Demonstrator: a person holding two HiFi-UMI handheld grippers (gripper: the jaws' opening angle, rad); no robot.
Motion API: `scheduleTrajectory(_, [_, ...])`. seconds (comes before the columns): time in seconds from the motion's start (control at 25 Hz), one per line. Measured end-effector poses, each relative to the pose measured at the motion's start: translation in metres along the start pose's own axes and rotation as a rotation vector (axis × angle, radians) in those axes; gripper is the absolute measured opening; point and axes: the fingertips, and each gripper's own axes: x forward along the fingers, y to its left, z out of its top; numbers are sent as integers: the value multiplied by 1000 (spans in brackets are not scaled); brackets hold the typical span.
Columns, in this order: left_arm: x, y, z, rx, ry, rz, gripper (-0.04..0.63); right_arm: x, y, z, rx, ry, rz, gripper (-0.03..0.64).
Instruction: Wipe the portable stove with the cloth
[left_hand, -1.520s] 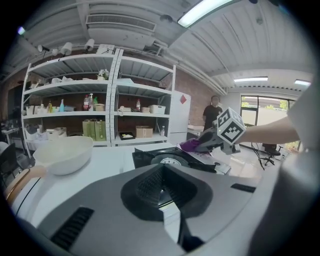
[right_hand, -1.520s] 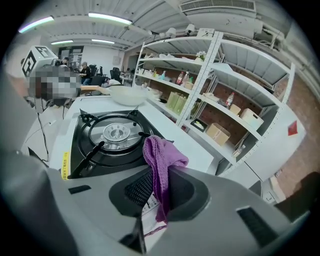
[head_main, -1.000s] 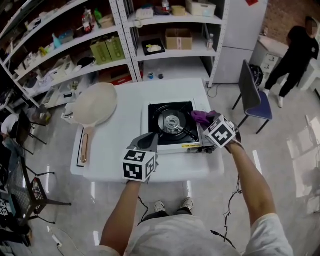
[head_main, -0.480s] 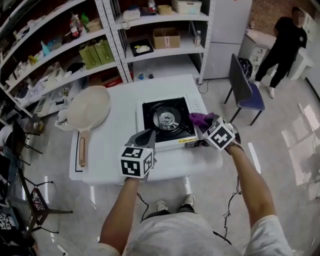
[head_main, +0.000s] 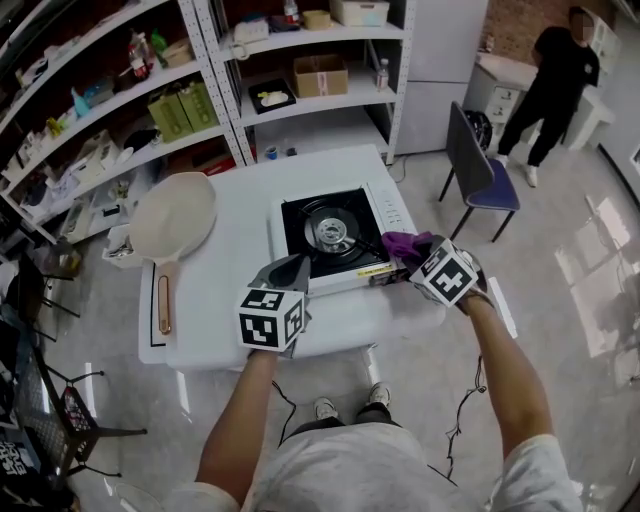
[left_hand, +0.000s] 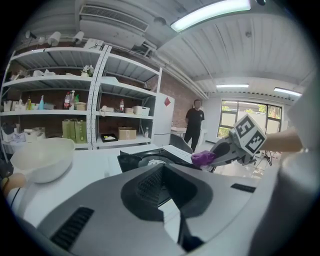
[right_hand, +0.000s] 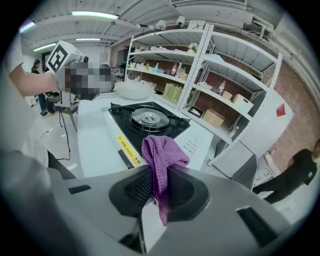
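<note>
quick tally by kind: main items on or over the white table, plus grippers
Portable stove: 1
Frying pan: 1
Purple cloth: 1
Grippers: 2 (left gripper, right gripper holding the cloth)
Total: 5

Right gripper (right_hand: 150, 200) front and centre, jaws clamped tight on the purple cloth (right_hand: 159, 162). The cloth bunches up above the jaws and a tail hangs down below them. Just beyond sits the portable stove (right_hand: 165, 127) on the white table (right_hand: 92, 135), black top, round burner (right_hand: 148, 117) in the middle, yellow label (right_hand: 127, 148) along its near side. Up left, the left gripper's marker cube (right_hand: 64, 56). Shelves (right_hand: 215, 65) run behind, and a person in black (right_hand: 299, 172) stands far right.
</note>
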Motion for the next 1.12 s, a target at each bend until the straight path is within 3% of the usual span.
scheduleTrajectory(0.32, [-2,-4,-4,2,7,-34,5,-15,14,-9,-41,24,32,63])
scheduleTrajectory(0.6, [-11,8,-3,-7,-4,-24,5,-40,8,3,-200,37,46,63])
scheduleTrajectory(0.84, [-16,14,-7,-23,-9,-15,5,-41,25,7,-315,65,114,63])
scheduleTrajectory(1.12, [-24,21,-16,-38,-8,3,5,-30,51,12,-376,88,190,63])
